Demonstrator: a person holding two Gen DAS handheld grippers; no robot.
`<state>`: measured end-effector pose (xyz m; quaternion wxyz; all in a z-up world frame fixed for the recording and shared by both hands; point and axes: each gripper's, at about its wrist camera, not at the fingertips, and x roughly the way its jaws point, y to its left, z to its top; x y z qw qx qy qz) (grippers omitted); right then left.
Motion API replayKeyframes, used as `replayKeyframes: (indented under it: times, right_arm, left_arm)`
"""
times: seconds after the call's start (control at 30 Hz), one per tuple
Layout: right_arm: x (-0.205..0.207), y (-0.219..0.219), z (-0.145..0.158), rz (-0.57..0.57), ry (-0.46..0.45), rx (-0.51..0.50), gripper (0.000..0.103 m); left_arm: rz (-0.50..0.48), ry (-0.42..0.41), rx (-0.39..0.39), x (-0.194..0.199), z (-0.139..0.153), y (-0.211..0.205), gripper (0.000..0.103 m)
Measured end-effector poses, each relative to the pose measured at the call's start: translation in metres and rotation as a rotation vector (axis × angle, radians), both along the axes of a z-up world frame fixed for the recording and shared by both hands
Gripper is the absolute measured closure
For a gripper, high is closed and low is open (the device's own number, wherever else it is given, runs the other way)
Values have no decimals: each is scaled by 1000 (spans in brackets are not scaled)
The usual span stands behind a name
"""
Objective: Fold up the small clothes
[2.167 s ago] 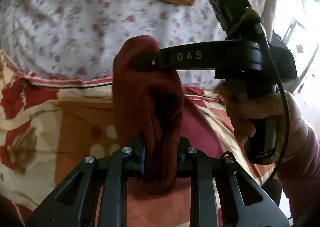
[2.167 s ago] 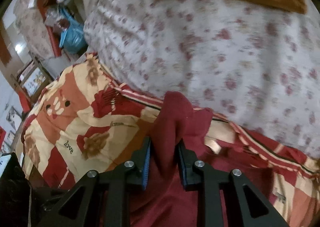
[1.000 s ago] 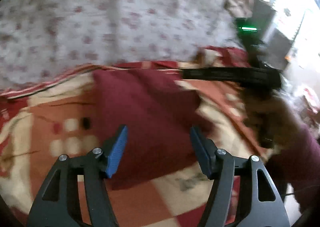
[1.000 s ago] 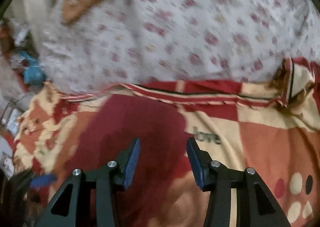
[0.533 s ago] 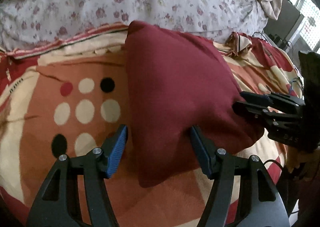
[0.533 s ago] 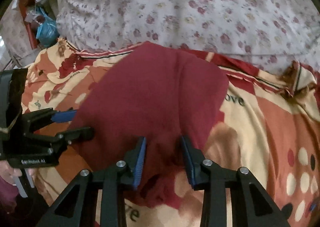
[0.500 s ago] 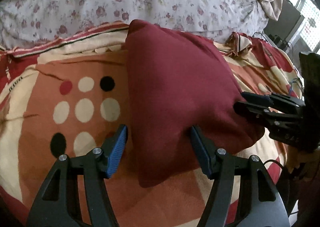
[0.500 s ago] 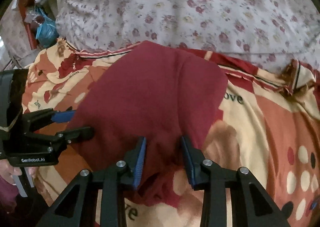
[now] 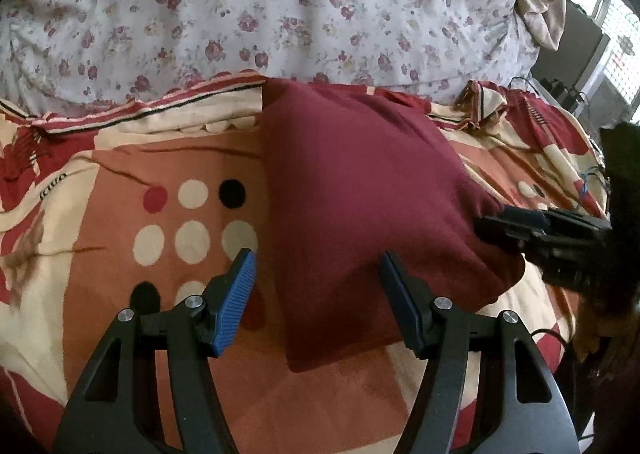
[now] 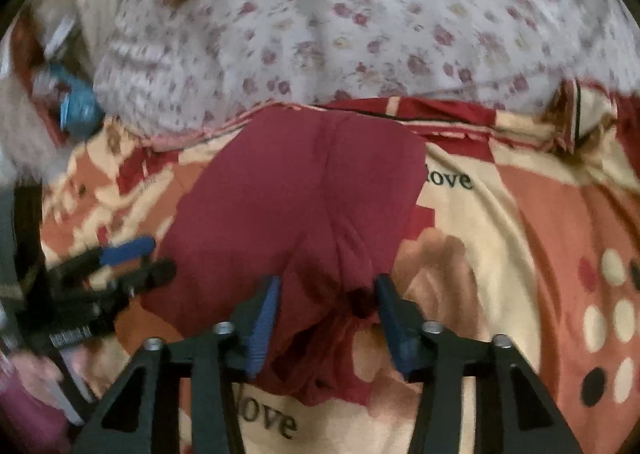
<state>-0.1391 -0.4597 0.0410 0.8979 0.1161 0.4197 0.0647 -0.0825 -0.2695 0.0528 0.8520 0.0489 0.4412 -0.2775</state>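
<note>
Patterned bedding covers the whole work surface: a red, orange and cream bedspread printed with dots and the word "love". Nearest the left wrist camera, the left gripper has its jaws spread wide, the blue-padded fingers standing either side of the near corner of a maroon garment without clamping it. That garment lies flat on the bedspread as a folded, roughly triangular shape, its far corner reaching the bedspread's striped edge. At its right side the right gripper sits just beside the cloth's edge. From the right wrist camera, the right gripper is released too, jaws apart over the bunched, wrinkled near end of the garment, with the left gripper near the cloth's left edge. Beyond everything lies a white quilt with small red flowers.
</note>
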Motion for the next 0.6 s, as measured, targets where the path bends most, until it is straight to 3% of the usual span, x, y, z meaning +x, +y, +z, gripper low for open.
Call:
replayKeyframes:
  times: [0.13,0.17,0.33,0.47,0.53,0.6]
  right_arm:
    - [-15,3,-5,16,-4,-7,86]
    - [-17,2,-7,26,3,17,100]
    - [-24,4,-18,23,15,34,100]
    - [-28,-3,-5,12,-22,76,99]
    - [-33,-12,0,-15,-48,122,89]
    - [-31,-20,2,-49,-50,158,40]
  left_arm:
    - [1,6,1,0,-3,0,39]
    - [1,10,0,0,-3,-1,39]
    - [-4,3,13,0,-4,-3,39]
    - [-5,-14,6,0,1,0,39]
    - [-1,-15,-2,3,3,1,39]
    - [3,-1,-26,10,4,2,39]
